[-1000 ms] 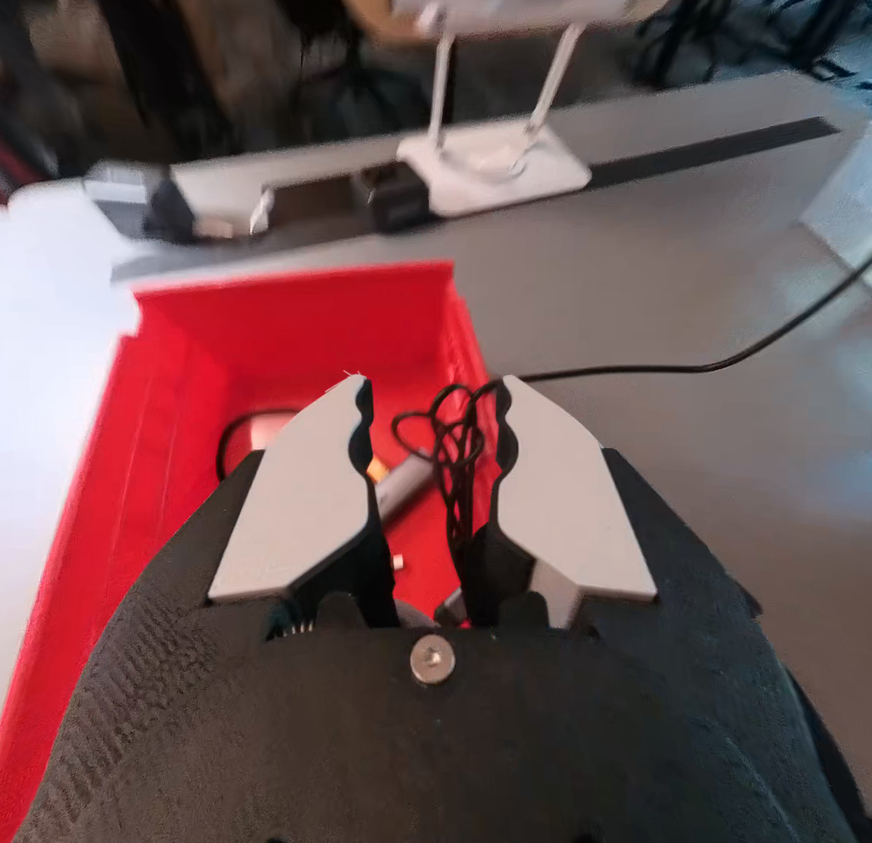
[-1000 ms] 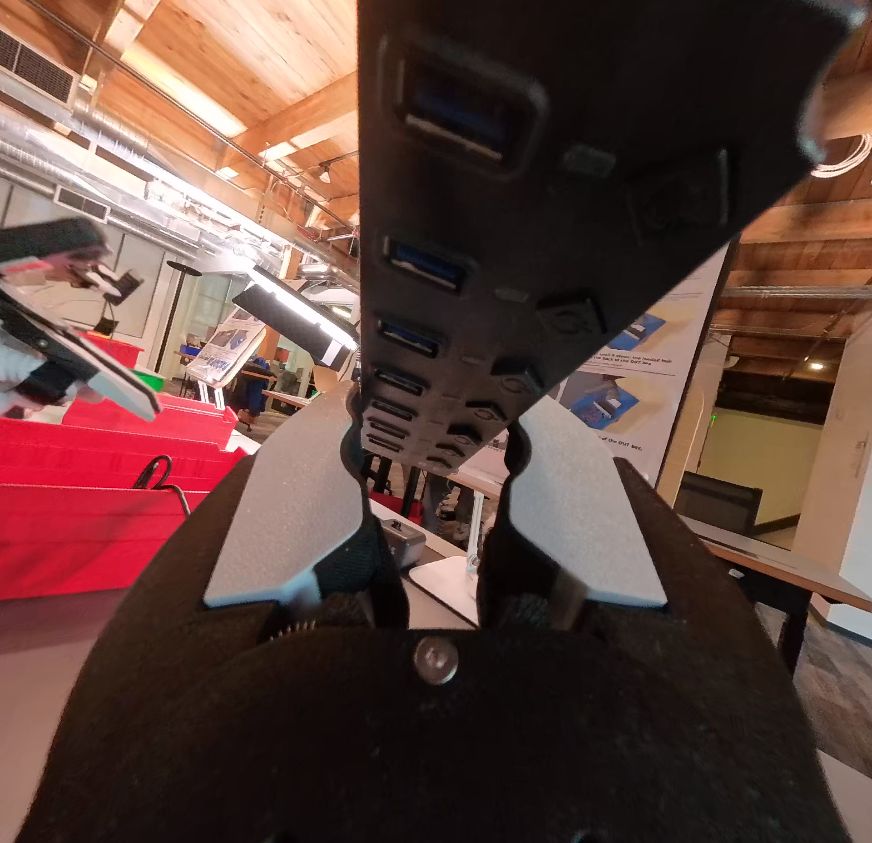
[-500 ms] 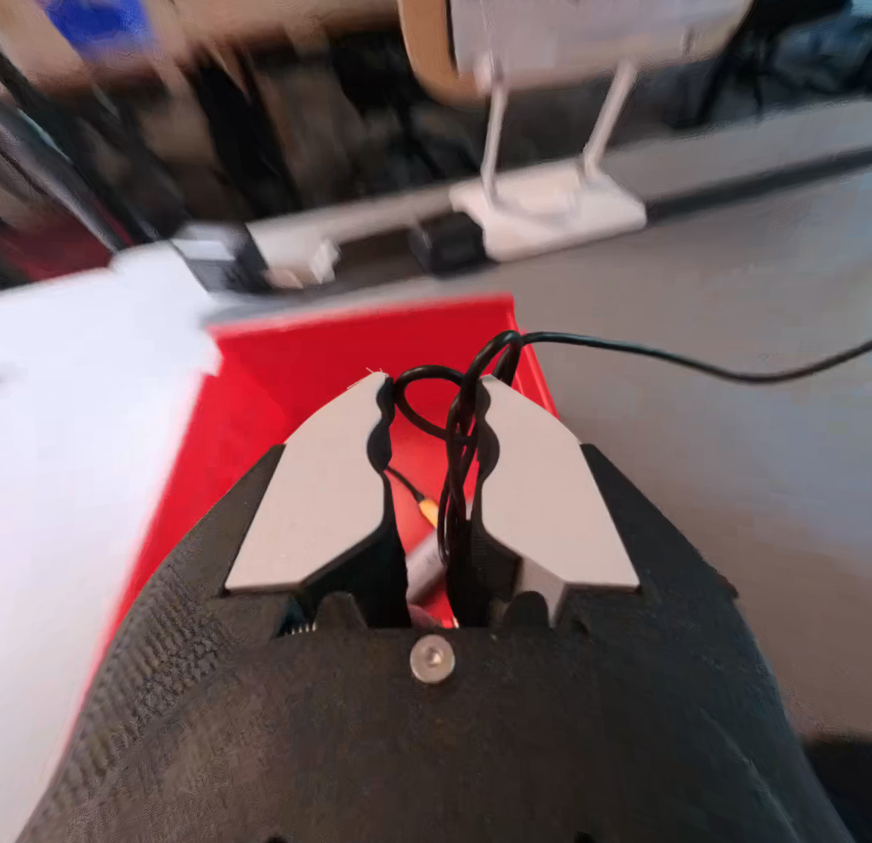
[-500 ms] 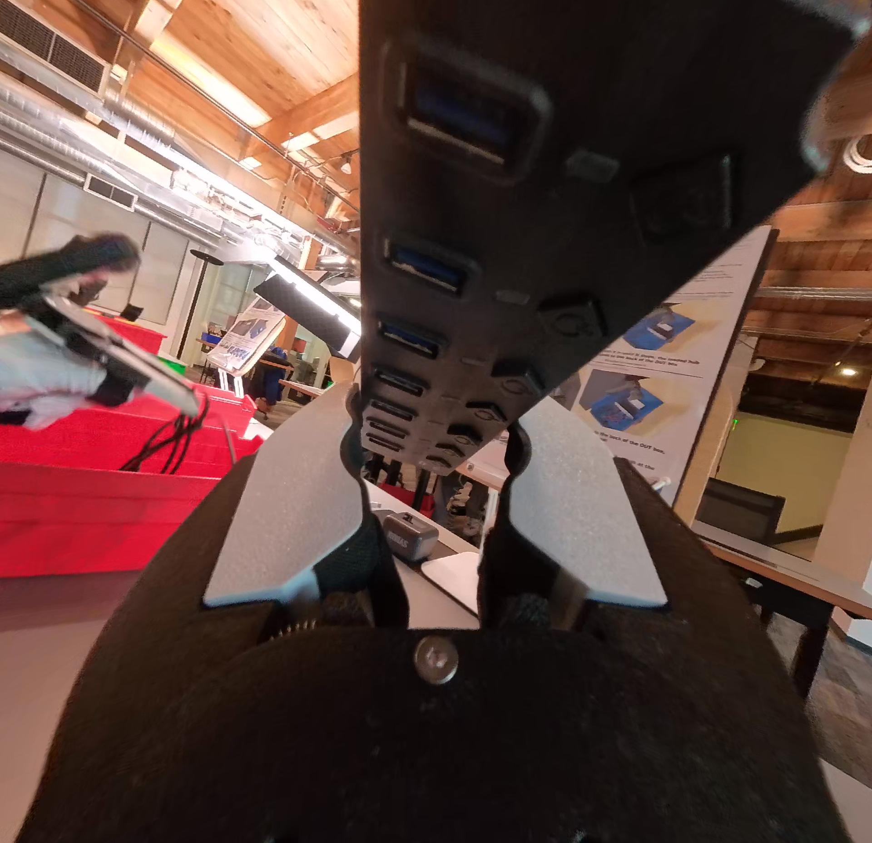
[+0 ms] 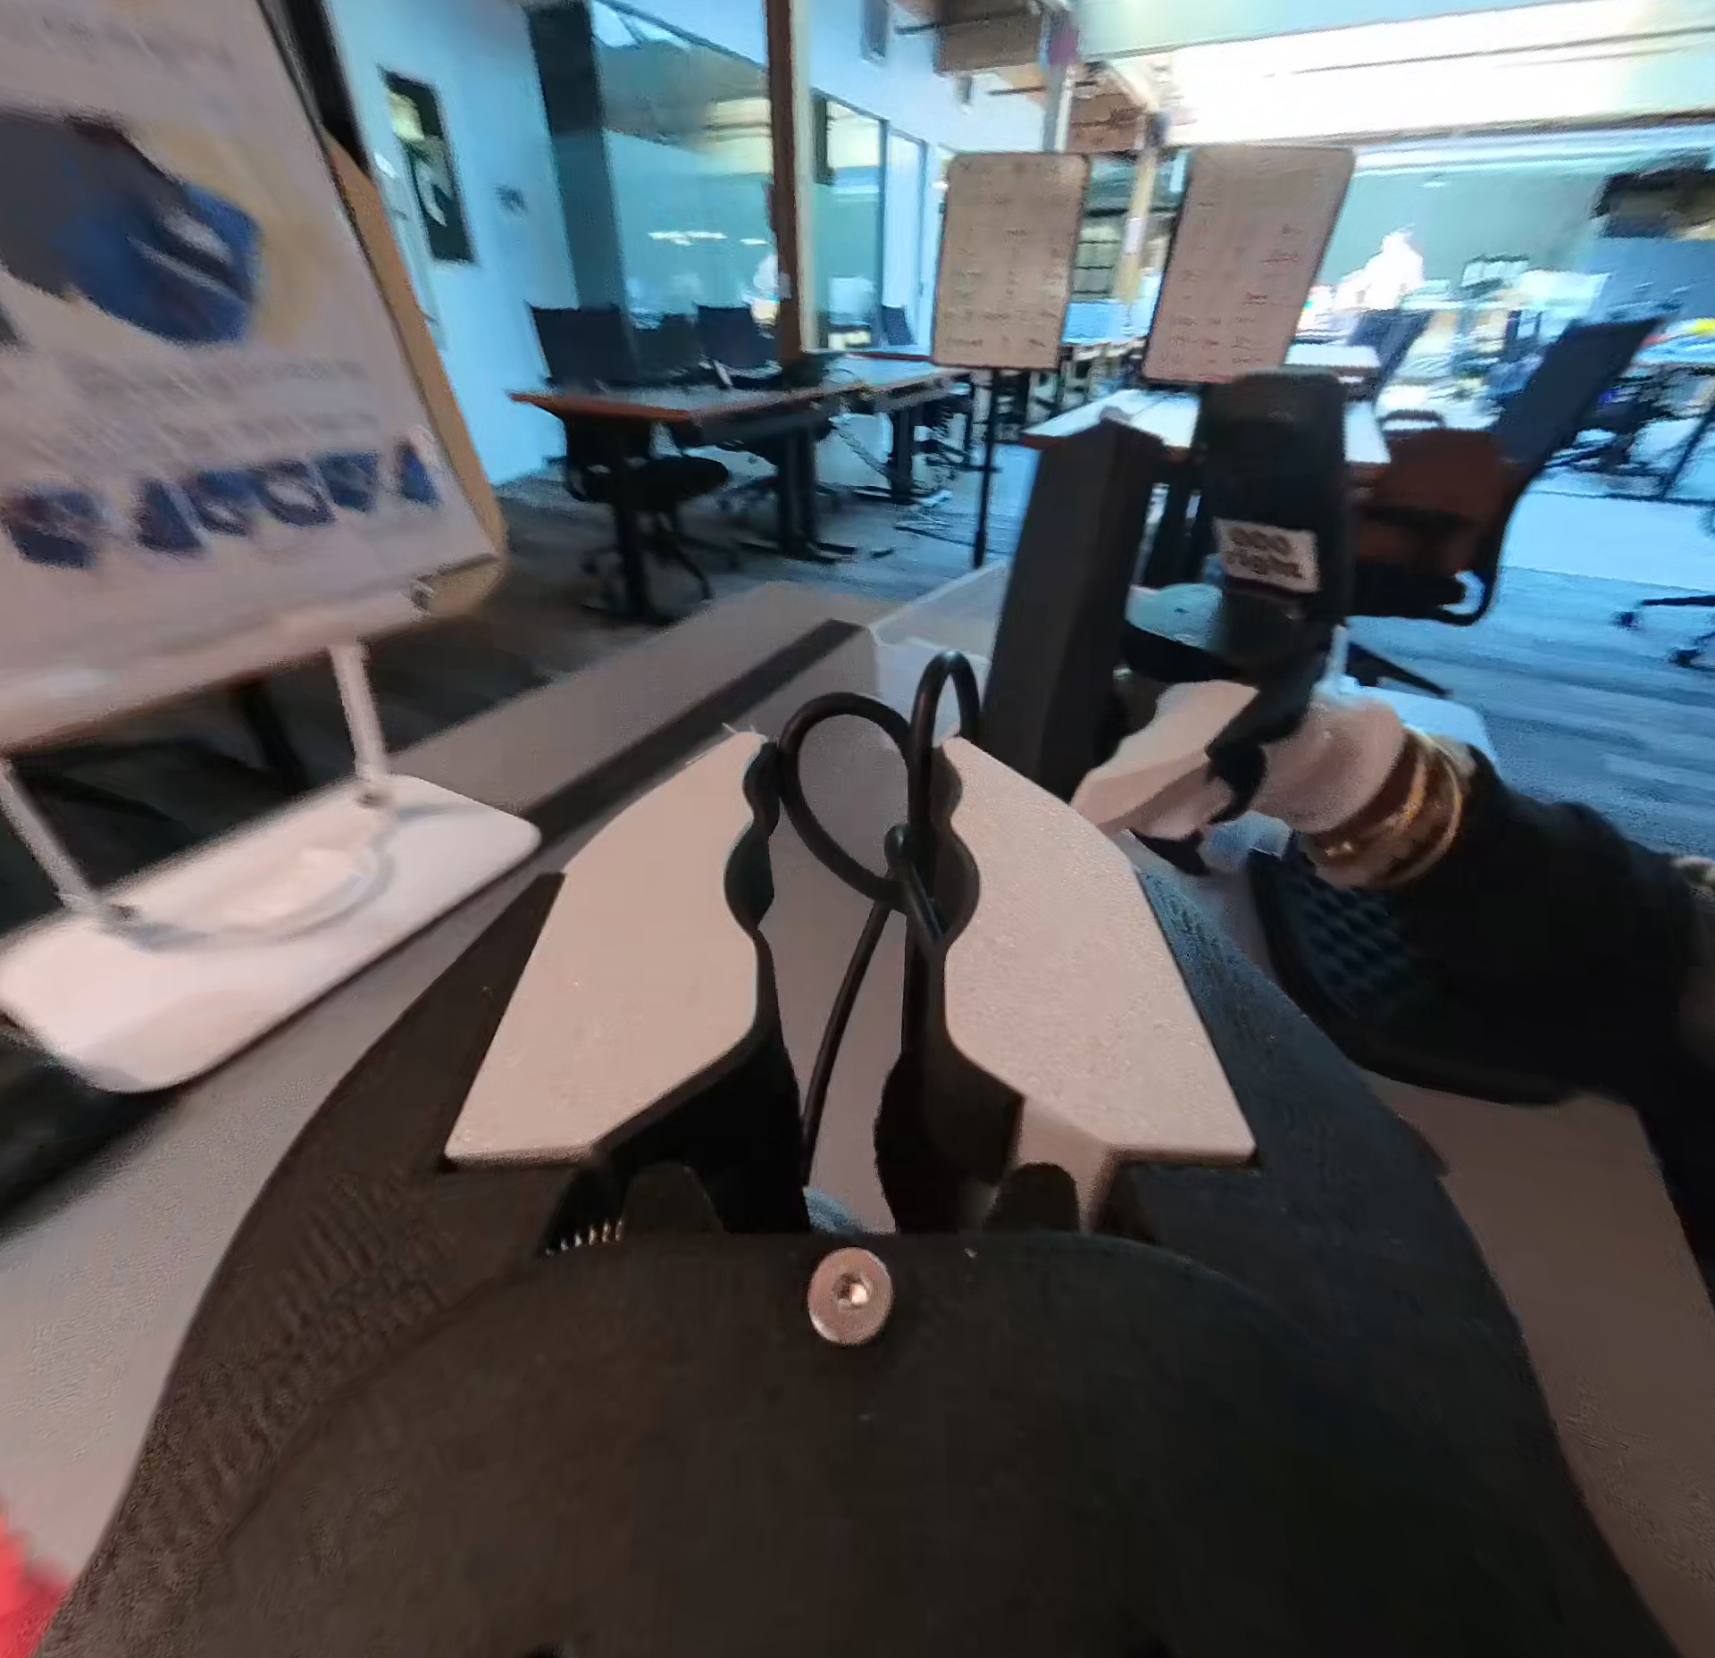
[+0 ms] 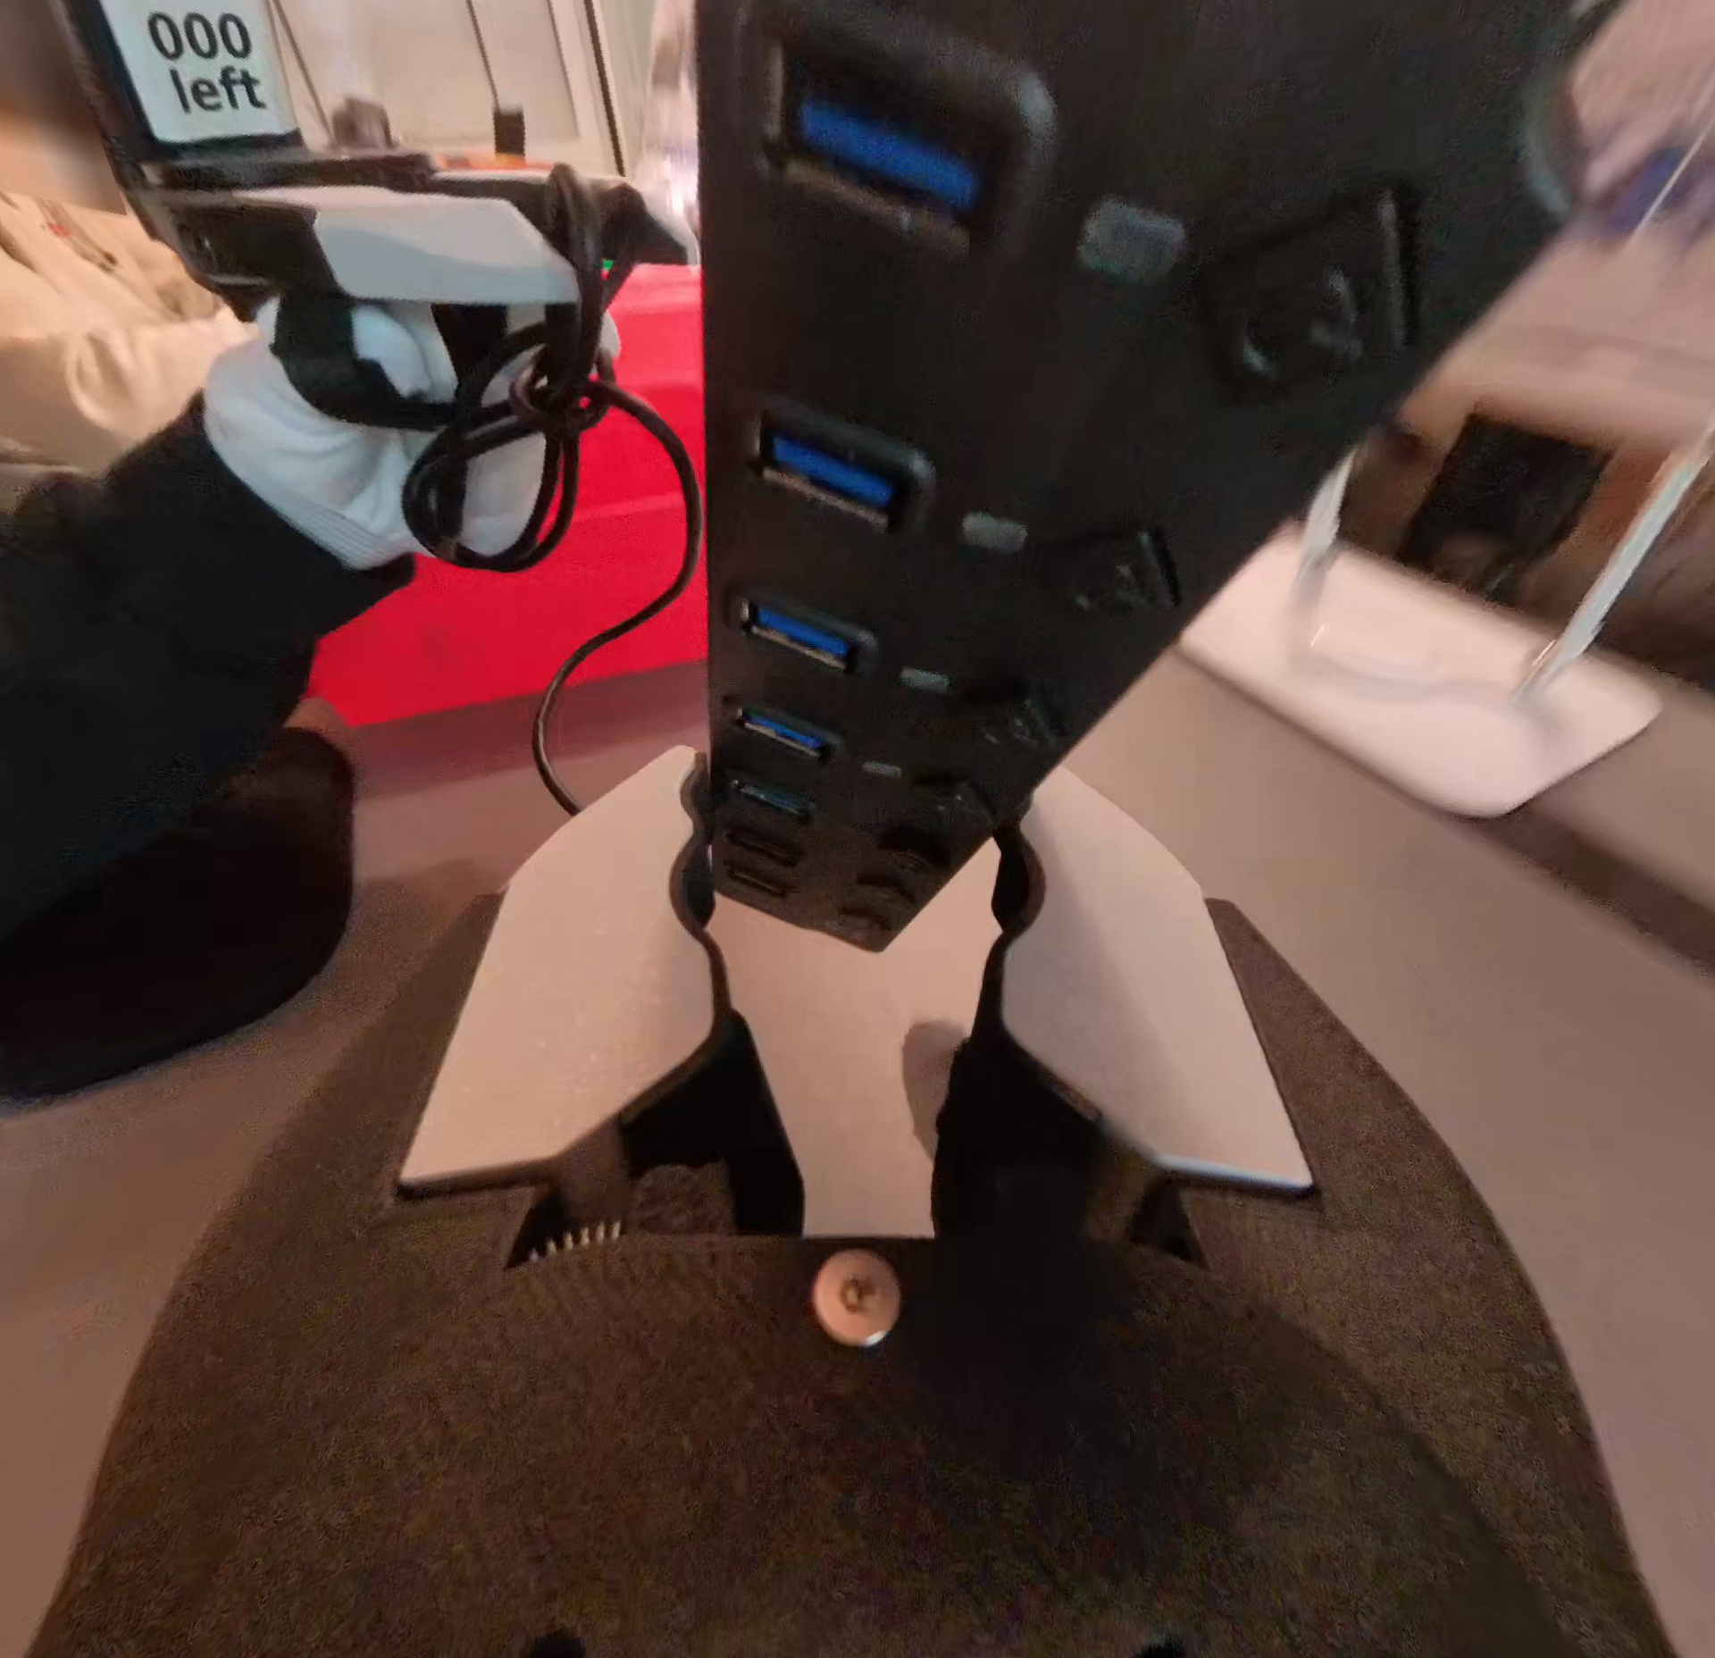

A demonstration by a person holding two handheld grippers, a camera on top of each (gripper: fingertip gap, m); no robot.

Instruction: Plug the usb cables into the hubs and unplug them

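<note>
- Lifted clear of the red bin [image 6: 520, 611], the left gripper [image 5: 858, 778] now points out over the grey table [image 5: 278, 1242] toward the right gripper [image 5: 1160, 778], whereas a second ago it was down inside the bin.
- Its fingers pinch a bundle of thin black usb cable [image 5: 914, 834]; loops stick out past the fingertips, and in the right wrist view the rest of the coil hangs beneath, one strand trailing to the table.
- Right gripper [image 6: 858, 843] is clamped on the bottom end of the black hub [image 6: 928, 407], held upright with its row of blue ports facing the camera.
- Hub and cable are near but apart; no plug is in a port.
- White stand base [image 5: 260, 908] sits on the table at left.
</note>
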